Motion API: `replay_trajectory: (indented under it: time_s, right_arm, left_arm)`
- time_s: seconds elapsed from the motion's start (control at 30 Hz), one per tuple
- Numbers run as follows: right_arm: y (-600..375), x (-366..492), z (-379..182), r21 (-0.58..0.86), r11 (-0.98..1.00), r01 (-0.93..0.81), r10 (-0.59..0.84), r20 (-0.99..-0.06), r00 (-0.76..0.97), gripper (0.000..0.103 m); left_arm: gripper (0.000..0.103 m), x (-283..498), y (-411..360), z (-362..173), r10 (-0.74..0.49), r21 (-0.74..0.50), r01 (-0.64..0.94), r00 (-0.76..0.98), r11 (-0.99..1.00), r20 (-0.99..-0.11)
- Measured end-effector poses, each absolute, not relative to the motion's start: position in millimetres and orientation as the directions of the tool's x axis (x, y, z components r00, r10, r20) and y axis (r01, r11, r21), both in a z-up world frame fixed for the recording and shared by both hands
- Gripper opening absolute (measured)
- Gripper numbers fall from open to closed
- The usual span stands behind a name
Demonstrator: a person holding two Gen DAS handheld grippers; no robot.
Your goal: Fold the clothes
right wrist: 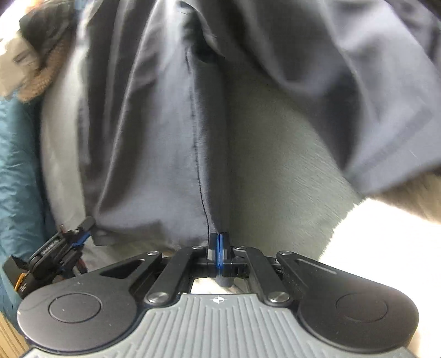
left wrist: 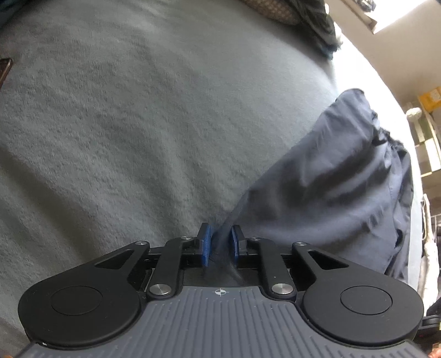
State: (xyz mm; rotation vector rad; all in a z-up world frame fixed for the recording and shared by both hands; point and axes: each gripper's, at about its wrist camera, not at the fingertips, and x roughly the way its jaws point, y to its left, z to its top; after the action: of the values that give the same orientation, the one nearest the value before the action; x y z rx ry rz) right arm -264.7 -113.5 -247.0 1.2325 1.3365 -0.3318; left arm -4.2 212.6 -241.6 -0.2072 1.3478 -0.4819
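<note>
A dark navy garment (left wrist: pixel 330 176) hangs over a grey fleece blanket (left wrist: pixel 137 124). My left gripper (left wrist: pixel 220 242) is shut on an edge of it, with cloth bunched between the blue pads (left wrist: pixel 206 245). In the right wrist view the same garment (right wrist: pixel 154 143) hangs in folds with a seam running down. My right gripper (right wrist: pixel 219 245) is shut on its lower edge beside the seam. The left gripper (right wrist: pixel 71 242) shows at the lower left of that view, holding another corner.
The grey blanket (right wrist: pixel 275 154) covers the bed beneath. A brown knit item (right wrist: pixel 41 74) and teal fabric (right wrist: pixel 19 165) lie at the left. Dark clothing (left wrist: pixel 317 24) lies at the far edge. Shelves (left wrist: pixel 430 132) stand at the right.
</note>
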Motion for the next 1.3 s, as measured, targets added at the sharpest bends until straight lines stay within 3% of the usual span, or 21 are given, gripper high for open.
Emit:
replay_trajectory:
  time_s: [0.27,0.43,0.5,0.57,0.6,0.67,0.87,1.03,1.2,1.3]
  right_arm:
    - [-107,-254,-251,0.408,0.447,0.796,0.418,-0.882,0.217,0.0]
    - [-91,-239,-250,0.327,0.606,0.725,0.358,-0.926,0.118,0.004]
    - [-85,-235,-245,0.26,0.686,0.679,0.297,-0.953,0.064,0.014]
    - [-77,-232,-235,0.189,0.765,0.616,0.214,-0.976,0.035,0.038]
    - [-73,-231,-228,0.157,0.799,0.581,0.167,-0.985,0.036,0.039]
    - [-68,-230,-213,0.114,0.843,0.526,0.102,-0.993,0.052,0.04]
    - [-73,-231,-172,0.113,0.882,0.458,-0.003,-0.969,0.246,0.039]
    - [-73,-213,-179,0.153,0.913,0.378,0.014,-0.938,0.346,0.038]
    - [-72,-202,-221,0.158,0.933,0.324,0.066,-0.958,0.278,0.038]
    - [-82,-205,-214,0.201,0.933,0.298,0.113,-0.95,0.29,0.038]
  left_arm:
    - [0.019,-6,206,-246,-0.427,-0.39,0.229,0.14,0.892,-0.894]
    - [0.019,-10,204,-244,-0.419,-0.371,0.265,0.153,0.89,-0.895]
    - [0.019,-12,204,-241,-0.415,-0.36,0.29,0.156,0.887,-0.896]
    - [0.023,-13,205,-236,-0.414,-0.351,0.319,0.158,0.881,-0.896]
    - [0.025,-14,206,-233,-0.414,-0.345,0.333,0.162,0.877,-0.896]
    - [0.032,-15,209,-226,-0.418,-0.336,0.358,0.18,0.871,-0.891]
    - [0.033,-16,204,-225,-0.386,-0.282,0.416,0.191,0.865,-0.903]
    - [0.033,-18,195,-228,-0.322,-0.208,0.428,0.212,0.879,-0.923]
    - [0.033,-13,193,-212,-0.298,-0.172,0.423,0.253,0.89,-0.92]
    - [0.033,-5,192,-200,-0.304,-0.168,0.418,0.284,0.893,-0.909]
